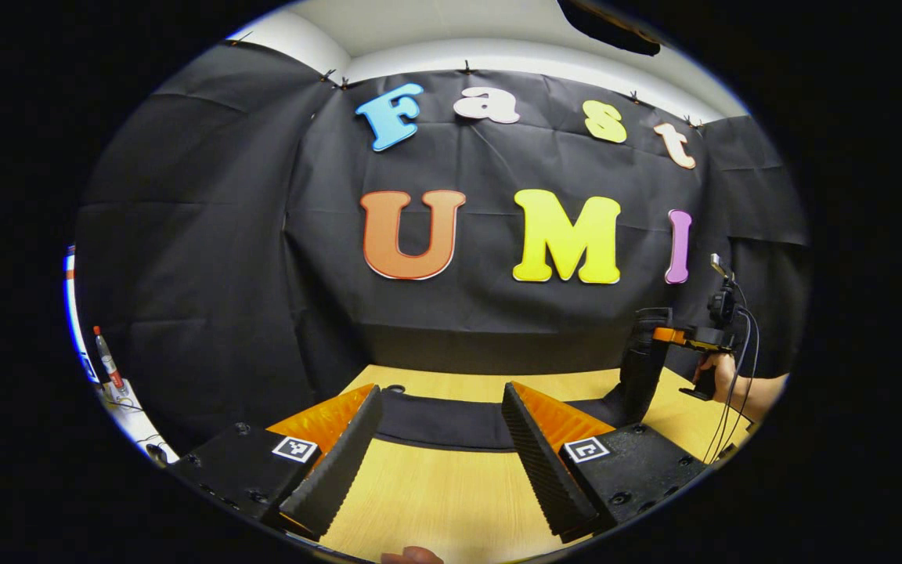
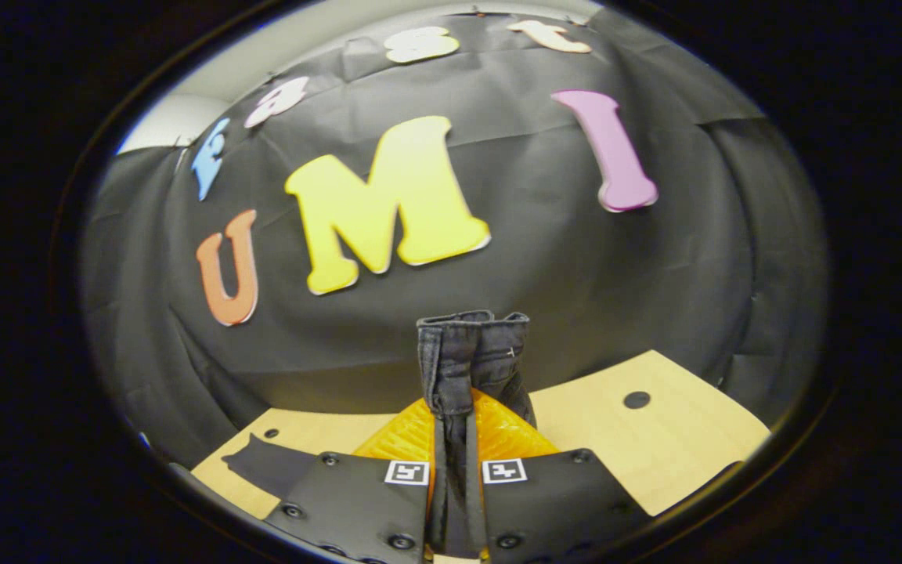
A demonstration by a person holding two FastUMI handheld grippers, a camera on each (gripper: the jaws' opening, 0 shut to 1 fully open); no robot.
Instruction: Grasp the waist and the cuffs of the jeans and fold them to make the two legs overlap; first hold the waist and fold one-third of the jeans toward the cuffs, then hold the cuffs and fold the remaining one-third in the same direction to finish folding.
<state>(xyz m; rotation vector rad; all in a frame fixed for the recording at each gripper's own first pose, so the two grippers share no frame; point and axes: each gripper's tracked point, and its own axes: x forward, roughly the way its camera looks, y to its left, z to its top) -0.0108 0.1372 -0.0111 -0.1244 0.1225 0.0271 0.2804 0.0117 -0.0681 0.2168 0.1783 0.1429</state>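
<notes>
My left gripper (image 1: 441, 450) hangs with its fingers spread wide, gripping nothing, above the pale wooden table (image 1: 451, 501). The dark denim jeans (image 1: 451, 423) lie flat across the table just beyond those fingers. My right gripper (image 2: 457, 470) is clamped tight on a bunched end of the jeans (image 2: 470, 360), which stands up between its fingers. A hand (image 1: 721, 374) holds that gripper at the table's far right.

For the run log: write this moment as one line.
right gripper: shut on jeans, lifted | left gripper: open, over table | jeans: partly flat on table | fold: not finished
</notes>
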